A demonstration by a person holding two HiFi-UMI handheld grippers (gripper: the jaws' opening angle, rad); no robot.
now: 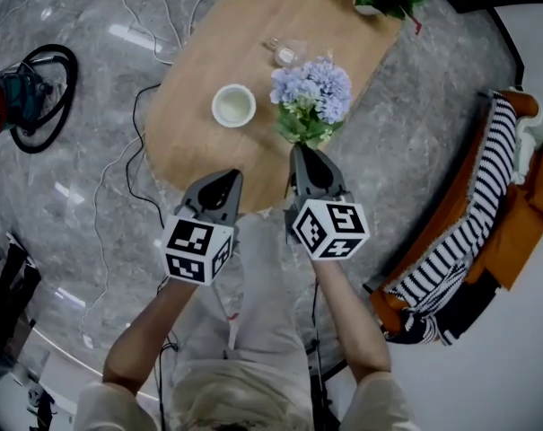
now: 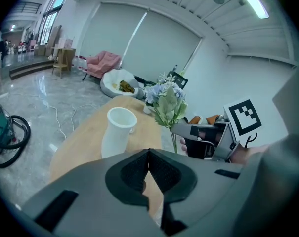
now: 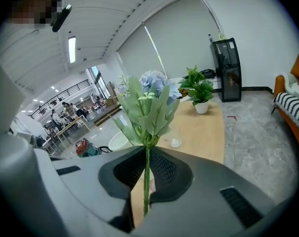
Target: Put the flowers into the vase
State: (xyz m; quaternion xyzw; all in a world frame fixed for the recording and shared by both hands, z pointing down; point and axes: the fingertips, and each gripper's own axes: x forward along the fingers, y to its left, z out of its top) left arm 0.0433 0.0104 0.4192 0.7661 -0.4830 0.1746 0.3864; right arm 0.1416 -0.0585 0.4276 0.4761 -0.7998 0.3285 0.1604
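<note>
The wooden table (image 1: pixel 253 25) stretches away from you, and you hold both grippers over its near end. Your left gripper (image 2: pixel 149 154) has its jaws pressed together with nothing between them. Your right gripper (image 3: pixel 147 157) is clamped on the flowers' thin green stem (image 3: pixel 147 181), which runs upright between the pads.

The white vase (image 1: pixel 233 106) stands on the table, mouth up and empty, ahead of your left gripper. The flowers (image 1: pixel 311 92), a pale blue cluster over green leaves, rise from your right gripper's tips. They sit to the right of the vase and apart from it, so they are not in yet.

Expect the bunch to be light but top-heavy. All the bulk sits high and the stem is slim, so it will likely sway and may twist in the pads if you swing it fast. Your hold low on the stem looks right, because it keeps the soft blooms from being crushed. It leaves little stem showing below the pads, though, so you must bring the jaws close over the rim. The vase looks light enough to tip if nudged.
</note>
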